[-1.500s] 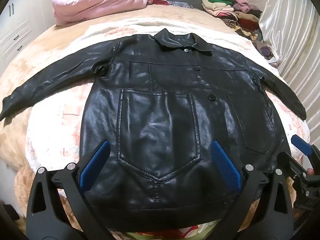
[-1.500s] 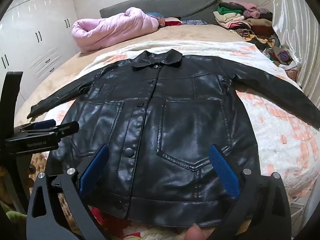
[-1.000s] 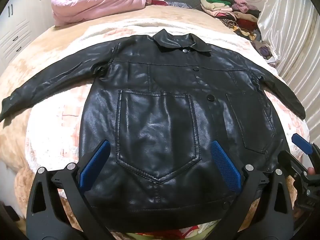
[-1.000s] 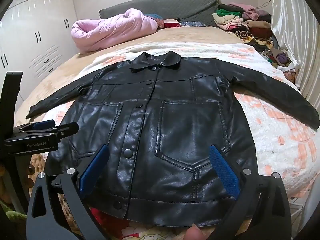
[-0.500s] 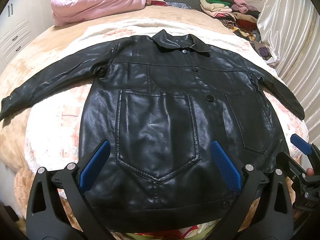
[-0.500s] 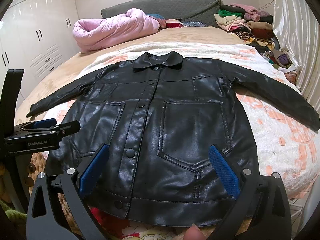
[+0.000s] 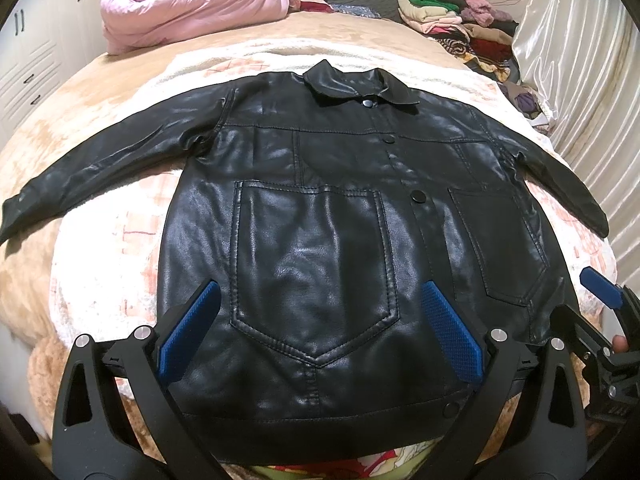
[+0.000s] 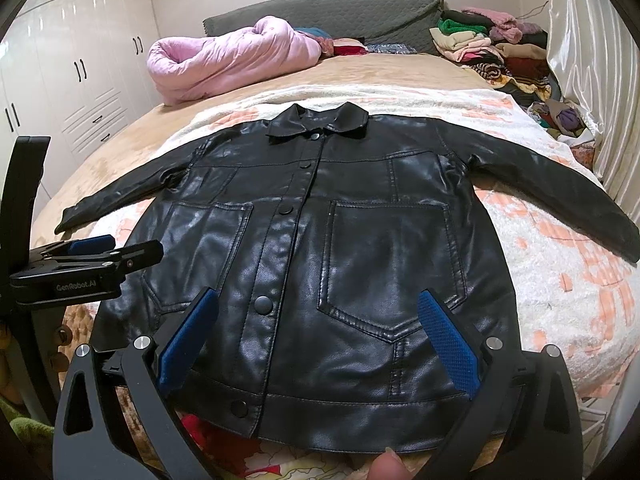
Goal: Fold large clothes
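Black leather jacket lies flat, buttoned, sleeves spread on the bed — left gripper and right gripper both gape empty above its hem.

Both hand-held grippers, left and right, jaws wide apart.

The black jacket hem hides behind hand-held gripper frames.

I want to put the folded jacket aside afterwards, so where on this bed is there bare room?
Bare tan bedspread lies between the black jacket's collar and the pink duvet; more sits beyond the left sleeve. The far right corner is crowded with a clothes pile.
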`<state>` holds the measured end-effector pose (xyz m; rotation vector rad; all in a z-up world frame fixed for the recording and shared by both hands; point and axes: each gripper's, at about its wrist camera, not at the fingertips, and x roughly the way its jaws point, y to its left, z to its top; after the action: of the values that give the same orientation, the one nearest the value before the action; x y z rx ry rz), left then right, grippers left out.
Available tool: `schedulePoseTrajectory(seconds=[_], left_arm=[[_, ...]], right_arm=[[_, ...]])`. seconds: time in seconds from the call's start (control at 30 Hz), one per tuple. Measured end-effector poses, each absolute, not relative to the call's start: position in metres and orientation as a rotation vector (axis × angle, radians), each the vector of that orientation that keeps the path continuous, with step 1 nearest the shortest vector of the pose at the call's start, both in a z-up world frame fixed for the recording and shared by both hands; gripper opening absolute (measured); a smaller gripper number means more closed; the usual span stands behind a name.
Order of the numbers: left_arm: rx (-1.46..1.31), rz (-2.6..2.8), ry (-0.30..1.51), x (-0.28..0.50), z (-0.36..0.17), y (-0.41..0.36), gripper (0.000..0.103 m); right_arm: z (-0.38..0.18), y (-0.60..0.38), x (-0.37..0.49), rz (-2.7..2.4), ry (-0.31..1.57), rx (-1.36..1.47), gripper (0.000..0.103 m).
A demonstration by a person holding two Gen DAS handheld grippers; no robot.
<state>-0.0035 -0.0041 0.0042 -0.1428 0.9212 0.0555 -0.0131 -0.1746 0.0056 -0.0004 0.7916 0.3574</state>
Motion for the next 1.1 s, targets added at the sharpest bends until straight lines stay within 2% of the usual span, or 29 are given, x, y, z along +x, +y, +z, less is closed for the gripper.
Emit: schedulePoseTrajectory(seconds=[1.1], left_arm=[[-0.139, 0.04, 0.92, -0.0003, 0.0065, -0.0041, 0.094]], right_arm=[[0.0134, -0.1738, -0.0064, 0.349, 0.774, -0.007, 0.099]])
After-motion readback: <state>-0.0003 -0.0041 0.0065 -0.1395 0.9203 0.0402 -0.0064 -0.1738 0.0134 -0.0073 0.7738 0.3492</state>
